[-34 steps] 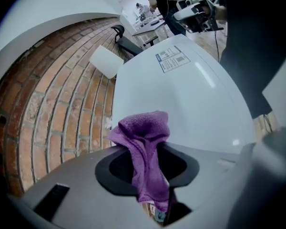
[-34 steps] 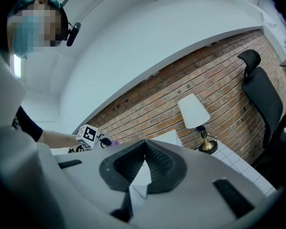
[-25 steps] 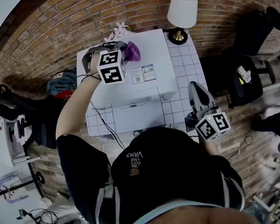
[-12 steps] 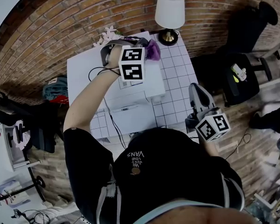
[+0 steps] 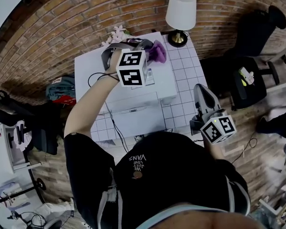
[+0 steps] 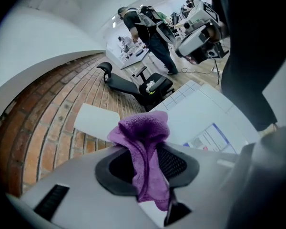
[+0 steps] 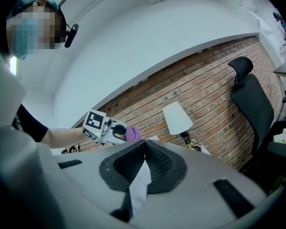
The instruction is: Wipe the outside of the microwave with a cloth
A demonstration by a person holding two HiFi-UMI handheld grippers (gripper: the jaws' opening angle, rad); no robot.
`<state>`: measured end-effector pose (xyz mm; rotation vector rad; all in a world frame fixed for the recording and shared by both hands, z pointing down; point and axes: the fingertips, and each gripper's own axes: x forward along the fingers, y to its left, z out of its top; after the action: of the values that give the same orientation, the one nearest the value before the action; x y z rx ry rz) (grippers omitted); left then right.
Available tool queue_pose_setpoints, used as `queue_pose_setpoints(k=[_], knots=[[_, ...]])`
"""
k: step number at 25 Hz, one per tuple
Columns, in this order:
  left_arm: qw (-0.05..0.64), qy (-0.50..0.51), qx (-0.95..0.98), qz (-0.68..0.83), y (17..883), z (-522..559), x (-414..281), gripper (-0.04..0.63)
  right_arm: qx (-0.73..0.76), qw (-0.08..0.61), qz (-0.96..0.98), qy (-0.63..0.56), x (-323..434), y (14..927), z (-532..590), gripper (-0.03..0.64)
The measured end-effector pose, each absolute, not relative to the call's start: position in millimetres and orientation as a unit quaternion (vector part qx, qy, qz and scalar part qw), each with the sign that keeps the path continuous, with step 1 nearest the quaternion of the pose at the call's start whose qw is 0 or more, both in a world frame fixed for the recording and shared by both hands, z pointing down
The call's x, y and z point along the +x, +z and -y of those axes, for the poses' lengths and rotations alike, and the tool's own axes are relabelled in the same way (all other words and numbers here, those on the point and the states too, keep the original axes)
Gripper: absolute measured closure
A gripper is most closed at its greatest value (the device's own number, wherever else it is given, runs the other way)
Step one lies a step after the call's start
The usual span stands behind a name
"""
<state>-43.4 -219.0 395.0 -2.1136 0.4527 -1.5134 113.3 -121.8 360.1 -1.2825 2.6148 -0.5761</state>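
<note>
**Head view: left tool holds the cloth over the microwave top**

The white microwave (image 5: 95,75) stands on a white tiled bench (image 5: 183,70) against a brick wall, with its door side towards the person. The left tool (image 5: 150,47) reaches out over the microwave's top, near the far right corner, on an outstretched bare arm. Its jaws are clamped on a purple cloth (image 5: 157,51). The cloth bunches out past the jaw tips, above the edge of the top next to the lamp (image 5: 181,11). No view shows whether the cloth is touching the surface.

In the left gripper view the cloth (image 6: 143,142) is pinched between the left tool's (image 6: 148,161) dark pads. A crumpled fold rises above them and a tail hangs down below. Past it lie the microwave's flat white top (image 6: 205,113) and a printed label (image 6: 207,140) stuck on that top. The lamp's white shade (image 6: 93,123) shows behind the cloth, against the bricks.

The right tool (image 5: 200,88) is held close to the person's body at the bench's right front edge, well apart from the microwave, with its jaws pointing towards the wall. In the right gripper view the right tool's (image 7: 144,144) jaws are pressed together at the tips, with nothing gripped between them. Beyond them are the left tool with the cloth (image 7: 132,133) and the lamp (image 7: 177,118).

Pale flowers (image 5: 117,32) sit behind the microwave at the wall, and a black office chair (image 5: 257,37) stands to the right of the bench.
</note>
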Motion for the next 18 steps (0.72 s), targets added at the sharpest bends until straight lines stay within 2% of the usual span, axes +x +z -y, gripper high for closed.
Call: queue_pose_setpoints(k=[11,18], knots=[[0.169,-0.605,-0.739,-0.244,398,122,-240,0.466,-0.385,0.080,-0.898,-0.198,21,356,97,0.617],[0.125,-0.632,-0.718,-0.263,409,52,-322,0.466,-0.360,0.078,-0.908,-0.202,-28,356,78,0.617]])
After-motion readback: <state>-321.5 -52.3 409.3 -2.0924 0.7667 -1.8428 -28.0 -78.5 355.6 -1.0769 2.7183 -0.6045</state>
